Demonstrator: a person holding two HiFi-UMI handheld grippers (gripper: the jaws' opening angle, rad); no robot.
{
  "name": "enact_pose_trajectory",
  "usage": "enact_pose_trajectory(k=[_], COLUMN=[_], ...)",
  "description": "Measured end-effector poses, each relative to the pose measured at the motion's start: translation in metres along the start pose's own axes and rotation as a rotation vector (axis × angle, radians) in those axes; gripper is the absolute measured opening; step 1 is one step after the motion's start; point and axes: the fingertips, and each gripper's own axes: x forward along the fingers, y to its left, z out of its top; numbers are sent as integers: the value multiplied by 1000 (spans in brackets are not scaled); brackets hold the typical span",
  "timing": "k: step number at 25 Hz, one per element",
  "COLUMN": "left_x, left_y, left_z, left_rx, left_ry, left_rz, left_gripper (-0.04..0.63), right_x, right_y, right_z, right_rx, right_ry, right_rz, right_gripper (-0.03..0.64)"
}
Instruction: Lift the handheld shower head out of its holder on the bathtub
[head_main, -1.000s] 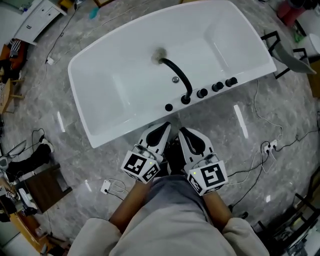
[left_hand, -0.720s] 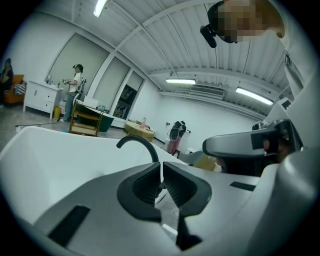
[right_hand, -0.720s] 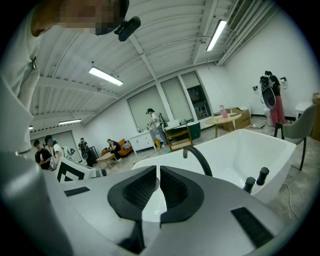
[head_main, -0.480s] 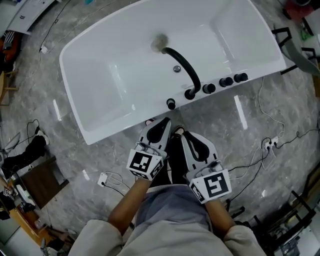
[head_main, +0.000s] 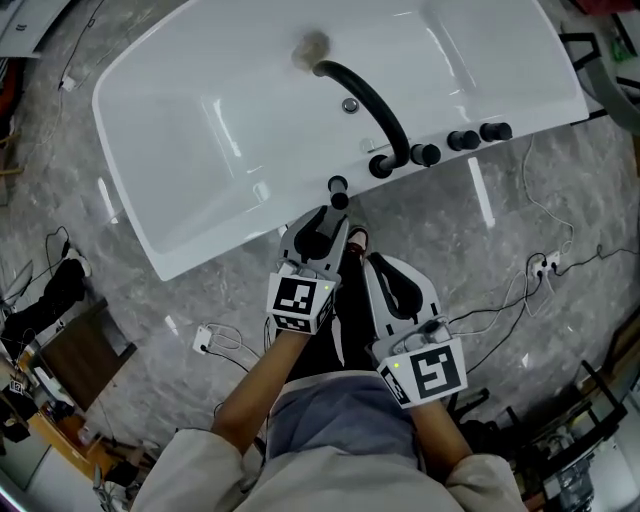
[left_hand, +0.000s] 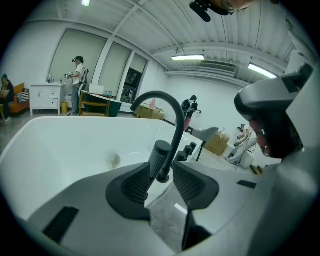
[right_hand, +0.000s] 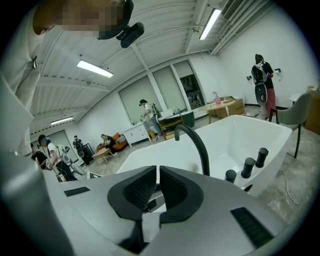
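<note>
A grey marble floor (head_main: 150, 330) fills the room underfoot, with loose white and black cables (head_main: 520, 290) trailing across it. On it stands a big white bathtub (head_main: 200, 130), empty and set at a slant across the head view. The person stands close against its near side, both arms reaching forward.

The left claw (head_main: 325, 212) is the one further forward, its tips right at the tub's near rim. Its jaws have just been opening and now stand apart. The right claw (head_main: 382, 264) hangs back over the floor, short of the tub. Its pads are drawn together with only a thin slit between them and nothing in it.

A black arched spout (head_main: 370, 100) rises from the rim and curves out over the basin. To its right three black knobs (head_main: 462, 139) stand in a row.

Left of the spout's foot the handheld shower head (head_main: 338, 187), a short black ribbed cylinder, stands upright on the rim, not yet lifted. It sits just past the left claw's tips. In the left gripper view the shower head (left_hand: 159, 155) shows in the gap of the left claw (left_hand: 161, 172), close by the left pad, and whether that pad touches it I cannot tell. The right claw (right_hand: 156, 172) is well clear of it.
</note>
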Motion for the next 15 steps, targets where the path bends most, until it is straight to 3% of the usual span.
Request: enact_pose_trajectory(k=[15], left_x=[67], left_y=[29], left_z=[-63], left_rx=[-26], left_ry=[62], left_rz=[41], left_gripper=[150], right_x=[14], right_y=[-21], right_z=[-62], right_rx=[82], right_ry=[83], right_rz=[-57], right_gripper=[20])
